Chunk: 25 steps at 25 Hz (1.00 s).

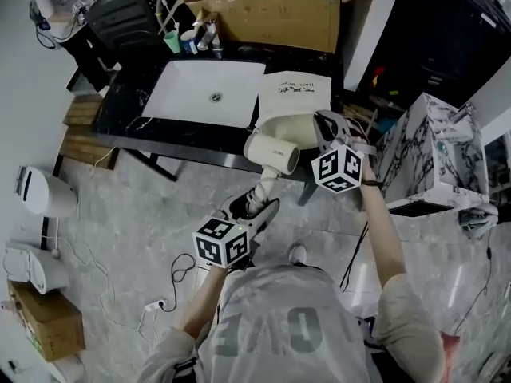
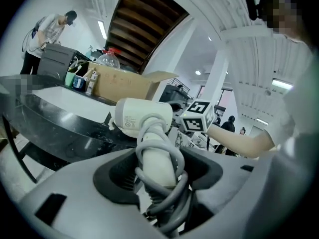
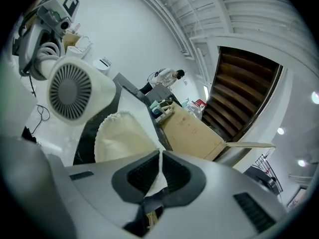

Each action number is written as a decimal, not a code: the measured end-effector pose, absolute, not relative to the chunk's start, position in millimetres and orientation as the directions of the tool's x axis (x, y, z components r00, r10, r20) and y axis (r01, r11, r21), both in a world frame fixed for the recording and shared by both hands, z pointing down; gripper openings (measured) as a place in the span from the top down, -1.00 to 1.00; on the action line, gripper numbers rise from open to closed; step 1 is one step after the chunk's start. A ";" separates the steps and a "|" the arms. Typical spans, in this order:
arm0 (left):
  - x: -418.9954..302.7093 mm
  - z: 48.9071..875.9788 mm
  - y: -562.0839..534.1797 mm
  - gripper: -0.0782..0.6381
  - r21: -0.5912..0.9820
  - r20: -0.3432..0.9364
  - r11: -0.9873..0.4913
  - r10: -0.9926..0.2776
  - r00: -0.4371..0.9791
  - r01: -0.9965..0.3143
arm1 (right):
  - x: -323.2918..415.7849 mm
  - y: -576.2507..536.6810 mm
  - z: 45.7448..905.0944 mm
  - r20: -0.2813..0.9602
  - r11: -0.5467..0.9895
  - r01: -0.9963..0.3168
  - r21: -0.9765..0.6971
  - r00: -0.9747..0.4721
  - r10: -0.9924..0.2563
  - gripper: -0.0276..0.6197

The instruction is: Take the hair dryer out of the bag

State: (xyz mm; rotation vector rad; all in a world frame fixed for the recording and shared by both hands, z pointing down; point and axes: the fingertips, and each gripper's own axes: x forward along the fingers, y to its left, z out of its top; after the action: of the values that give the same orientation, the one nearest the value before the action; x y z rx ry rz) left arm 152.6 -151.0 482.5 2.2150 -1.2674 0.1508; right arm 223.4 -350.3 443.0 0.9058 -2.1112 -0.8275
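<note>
Cream fabric sits pinched between the fingers of your right gripper [image 3: 160,171], which are nearly together with only a thin fold of the bag [image 3: 122,138] between the pads. That grip looks meant to anchor the bag so it does not follow what is pulled from it; beyond those fingertips the rest of the bag lies on the black counter [image 1: 160,134], its ruffled mouth gaping towards you. Your left gripper [image 2: 159,171] has its fingers spread wide, because they are clamped on the thick handle of the hair dryer [image 2: 144,116] with the grey cord [image 2: 169,193] looped round that handle and caught between the pads too. Taking handle and cord together seems sensible, since no loose loop is left to snag on the fabric. The dryer's barrel stands just past your left fingertips, up in the air off the counter's front edge, and off to the side of your right fingers with its grille facing them. From the right gripper view it appears clear of the bag's mouth, though near it, so I judge the removal all but done; what remains is finding somewhere to set it down.
</note>
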 end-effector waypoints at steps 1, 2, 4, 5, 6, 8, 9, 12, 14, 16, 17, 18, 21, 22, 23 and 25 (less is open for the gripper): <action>147.0 482.1 -145.6 0.01 0.423 0.358 -0.379 -0.765 0.536 -0.823 | 223.2 -350.8 443.4 0.336 0.553 -0.352 0.755 -0.517 -0.787 0.78; 141.7 482.0 -141.3 0.01 0.422 0.352 -0.375 -0.772 0.530 -0.826 | 223.2 -350.9 444.1 0.338 0.553 -0.355 0.754 -0.512 -0.790 0.78; 132.6 482.2 -135.9 0.01 0.418 0.350 -0.369 -0.778 0.522 -0.830 | 223.2 -350.5 445.5 0.343 0.551 -0.357 0.754 -0.501 -0.794 0.78; 128.8 482.2 -134.8 0.01 0.418 0.350 -0.367 -0.779 0.520 -0.831 | 223.1 -350.2 446.2 0.346 0.550 -0.355 0.756 -0.496 -0.796 0.78; 125.3 481.9 -134.4 0.00 0.417 0.350 -0.366 -0.780 0.519 -0.832 | 223.0 -349.9 447.0 0.351 0.550 -0.352 0.757 -0.491 -0.797 0.78; 119.5 480.9 -135.3 0.01 0.417 0.346 -0.363 -0.784 0.515 -0.833 | 222.8 -349.4 448.5 0.359 0.551 -0.346 0.759 -0.483 -0.799 0.78; 117.0 480.0 -136.4 0.01 0.419 0.342 -0.362 -0.787 0.514 -0.833 | 222.8 -349.1 449.0 0.361 0.550 -0.345 0.760 -0.479 -0.800 0.78; 110.6 474.7 -142.2 0.01 0.430 0.320 -0.361 -0.796 0.514 -0.827 | 223.4 -347.2 451.2 0.370 0.551 -0.344 0.761 -0.468 -0.803 0.78; 105.4 467.0 -149.4 0.01 0.429 0.300 -0.365 -0.805 0.512 -0.826 | 223.2 -343.5 455.6 0.382 0.557 -0.336 0.759 -0.463 -0.800 0.78; 100.0 456.6 -159.6 0.00 0.416 0.279 -0.372 -0.816 0.506 -0.830 | 223.6 -337.9 463.8 0.400 0.567 -0.322 0.758 -0.457 -0.794 0.78; 97.2 451.0 -165.4 0.01 0.413 0.267 -0.374 -0.822 0.503 -0.830 | 224.0 -334.8 469.2 0.411 0.574 -0.315 0.756 -0.454 -0.791 0.78; 94.4 445.2 -171.5 0.01 0.419 0.252 -0.373 -0.828 0.501 -0.828 | 224.4 -331.9 475.4 0.422 0.581 -0.308 0.754 -0.451 -0.787 0.78; 84.3 426.7 -190.7 0.01 0.464 0.191 -0.359 -0.852 0.487 -0.810 | 226.0 -324.2 496.3 0.461 0.605 -0.288 0.742 -0.436 -0.773 0.78; 80.8 421.0 -196.7 0.01 0.466 0.175 -0.356 -0.861 0.478 -0.810 | 226.5 -321.7 503.7 0.475 0.614 -0.281 0.737 -0.430 -0.767 0.78; 77.4 415.8 -202.1 0.00 0.460 0.163 -0.354 -0.868 0.470 -0.814 | 227.0 -319.2 511.0 0.490 0.624 -0.274 0.732 -0.424 -0.761 0.78; 71.8 406.0 -212.1 0.00 0.444 0.142 -0.356 -0.878 0.457 -0.822 | 228.0 -315.2 523.7 0.517 0.642 -0.263 0.720 -0.414 -0.749 0.78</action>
State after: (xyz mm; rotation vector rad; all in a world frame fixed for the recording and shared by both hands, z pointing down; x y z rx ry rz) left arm 71.8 -212.1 406.0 2.2562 -1.4216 -0.1648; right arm 228.0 -315.2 523.7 0.7933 -1.9730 -0.6907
